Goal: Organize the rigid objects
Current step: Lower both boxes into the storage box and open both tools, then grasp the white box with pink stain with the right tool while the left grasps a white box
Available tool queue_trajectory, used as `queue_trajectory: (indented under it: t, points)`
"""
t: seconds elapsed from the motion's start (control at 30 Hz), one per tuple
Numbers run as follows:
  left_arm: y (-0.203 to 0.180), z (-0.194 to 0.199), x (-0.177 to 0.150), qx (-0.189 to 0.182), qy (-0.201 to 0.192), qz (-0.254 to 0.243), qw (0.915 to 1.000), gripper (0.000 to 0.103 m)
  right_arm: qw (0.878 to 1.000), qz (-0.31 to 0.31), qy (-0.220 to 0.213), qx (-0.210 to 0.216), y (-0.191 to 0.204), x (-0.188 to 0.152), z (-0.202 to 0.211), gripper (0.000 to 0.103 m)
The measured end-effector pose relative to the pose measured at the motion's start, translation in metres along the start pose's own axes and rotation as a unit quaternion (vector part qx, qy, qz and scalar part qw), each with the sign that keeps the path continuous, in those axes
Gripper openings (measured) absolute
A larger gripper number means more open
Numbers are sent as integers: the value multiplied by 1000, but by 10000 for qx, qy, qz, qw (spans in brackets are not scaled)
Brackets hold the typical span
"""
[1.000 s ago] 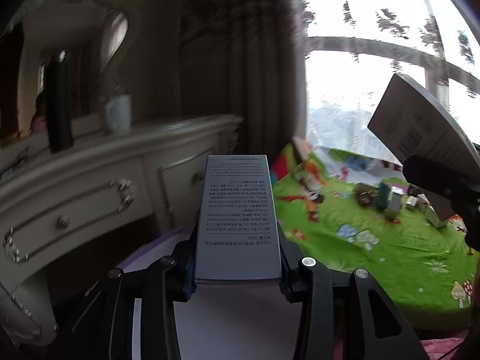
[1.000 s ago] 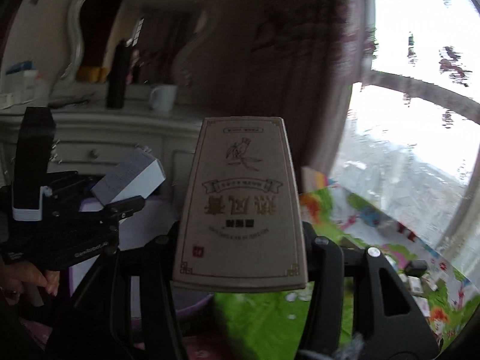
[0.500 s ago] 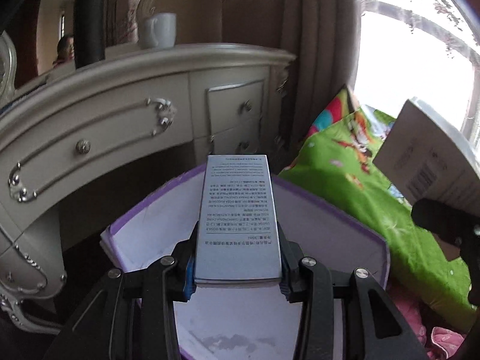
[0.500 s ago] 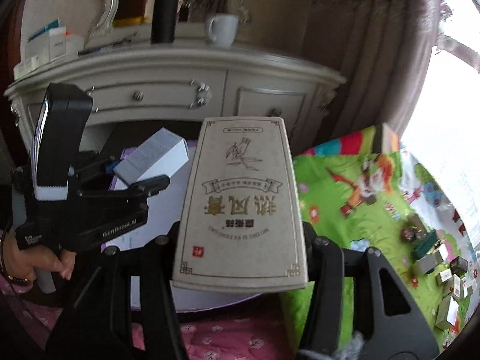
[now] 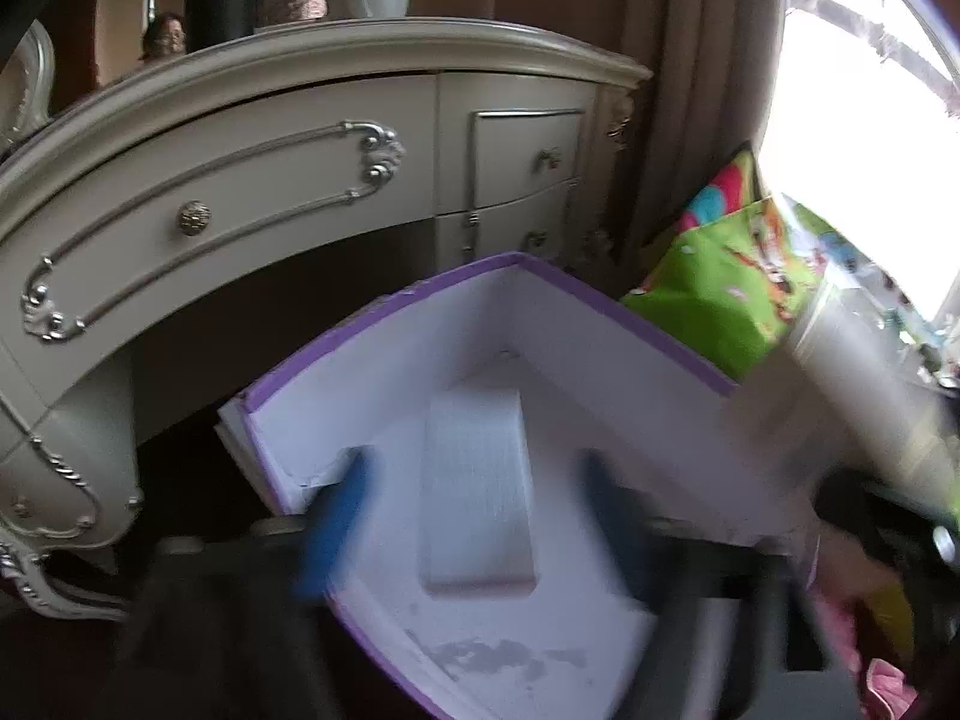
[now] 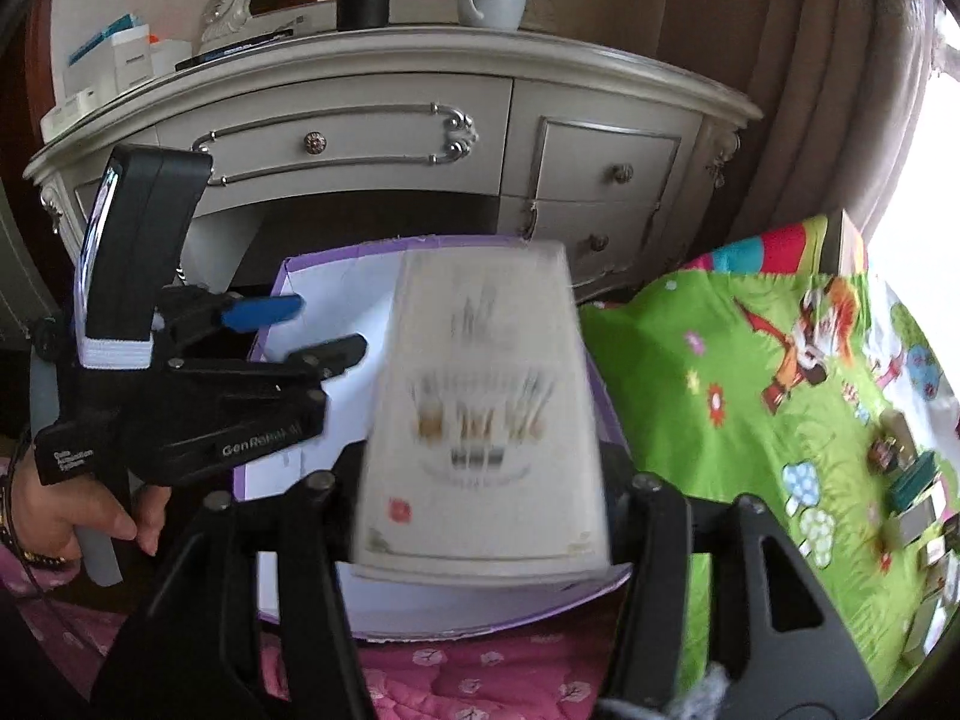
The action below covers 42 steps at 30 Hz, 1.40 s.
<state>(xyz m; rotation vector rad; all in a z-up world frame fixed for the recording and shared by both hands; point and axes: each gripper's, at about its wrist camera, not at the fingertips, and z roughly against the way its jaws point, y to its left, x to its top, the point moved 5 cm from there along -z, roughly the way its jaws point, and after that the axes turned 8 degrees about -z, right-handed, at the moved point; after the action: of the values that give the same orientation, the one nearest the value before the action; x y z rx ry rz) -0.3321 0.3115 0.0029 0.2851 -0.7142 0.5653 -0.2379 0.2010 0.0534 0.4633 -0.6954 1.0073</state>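
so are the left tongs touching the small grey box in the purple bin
Apart. The left wrist view shows the small grey box lying in the purple bin, with white floor visible on both sides between it and the left tongs' blue fingertips.

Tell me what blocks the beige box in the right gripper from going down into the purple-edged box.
Nothing visible blocks it. The beige box hangs over the open purple-edged box; the small white box lies inside, and the open left gripper hovers at the left side.
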Motion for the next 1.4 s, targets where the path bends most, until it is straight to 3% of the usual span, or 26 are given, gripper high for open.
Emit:
queue_trajectory:
  t: [0.03, 0.07, 0.3, 0.47, 0.6, 0.7, 0.8, 0.87, 0.93, 1.07, 1.27, 1.33, 1.37, 1.4]
  points:
    - [0, 2, 1, 100, -51, -15, 9999, 92, 10000, -61, -33, 20, -2, -2, 1, 80]
    - [-2, 5, 3, 154, -127, -57, 9998, 92, 9999, -115, -82, 20, -4, -4, 4, 84]
    - [-30, 14, 14, 4, -278, -435, 9987, 92, 9961, -744, -321, -349, -54, -20, 34, 86]
    - [-91, 27, 22, -530, -497, -1184, 9903, 93, 9811, -1739, -391, -752, -125, -54, 63, 90]
    - [-171, 31, 24, -961, -576, -2136, 9705, 102, 9556, -2634, -370, -1265, -188, -100, 91, 91]
    - [-237, 30, 29, -1436, -612, -2664, 9511, 103, 9227, -3465, -411, -1639, -239, -142, 118, 91]
    - [-312, 23, 36, -2091, -637, -3034, 9275, 103, 8810, -4223, -416, -2091, -287, -188, 146, 91]
    - [-359, 12, 41, -2372, -581, -3155, 9169, 103, 8578, -4550, -412, -2354, -309, -217, 163, 91]
    - [-400, -2, 53, -2582, -599, -3137, 9118, 103, 8415, -4725, -448, -2581, -323, -239, 178, 91]
    - [-460, -33, 83, -2750, -661, -3013, 9106, 103, 8293, -4754, -592, -2876, -334, -258, 198, 91]
    - [-507, -73, 102, -2505, -540, -3076, 9164, 102, 8320, -4645, -736, -2943, -338, -267, 211, 91]
    - [-512, -82, 101, -2556, -426, -3175, 9122, 91, 8350, -4615, -723, -2908, -341, -266, 209, 91]
    - [-514, -85, 99, -2624, -298, -3238, 9085, 49, 8370, -4600, -700, -2879, -345, -264, 205, 91]
    - [-513, -85, 93, -2655, -88, -3290, 9062, 36, 8392, -4583, -678, -2848, -350, -263, 204, 91]
